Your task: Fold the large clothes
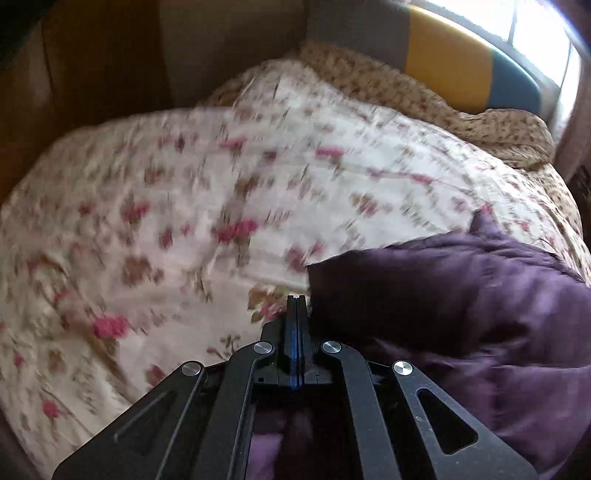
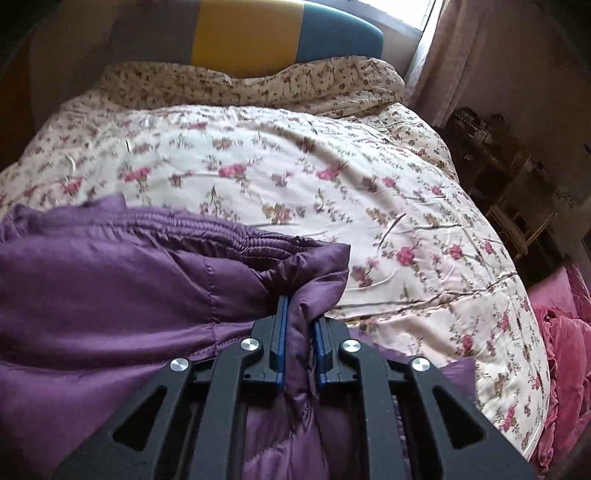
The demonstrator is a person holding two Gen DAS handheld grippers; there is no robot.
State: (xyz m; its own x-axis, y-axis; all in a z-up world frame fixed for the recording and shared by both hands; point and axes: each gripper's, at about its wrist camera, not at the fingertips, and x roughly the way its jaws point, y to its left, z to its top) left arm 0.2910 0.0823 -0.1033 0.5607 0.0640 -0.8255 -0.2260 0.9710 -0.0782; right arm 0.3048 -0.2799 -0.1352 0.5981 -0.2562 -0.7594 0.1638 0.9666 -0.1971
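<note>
Right tongs (image 2: 298, 314): nearest the right wrist camera, closed on a bunched fold of the purple jacket (image 2: 122, 280), with fabric filling the gap between the blue pads.
Left tongs (image 1: 296, 301): fingers pressed flat together; no cloth shows between them, and the jacket (image 1: 461, 295) lies just to their right, so they seem to hold nothing.
Jacket: a padded, shiny garment lying on the bed, at its near edge, with an elastic-gathered hem or waistband running across its upper edge in the right view.
Bed: covered with a floral quilt (image 2: 295, 177), a second small-print quilt (image 2: 258, 85) bunched at the headboard (image 2: 251, 33).
Blur: the left view is smeared, so that hand appears to be moving.
Step in hand: probably carrying one edge of the jacket over to make a fold.
Doing it well: the right grip takes a thick wad, which may slip on slick fabric; a pull kept low and even would help.
Second hold: the left tongs would do best to open and take a matching corner, so the edge stays straight.
Risk: puffy filling springs back, so the fold likely needs pressing flat.
</note>
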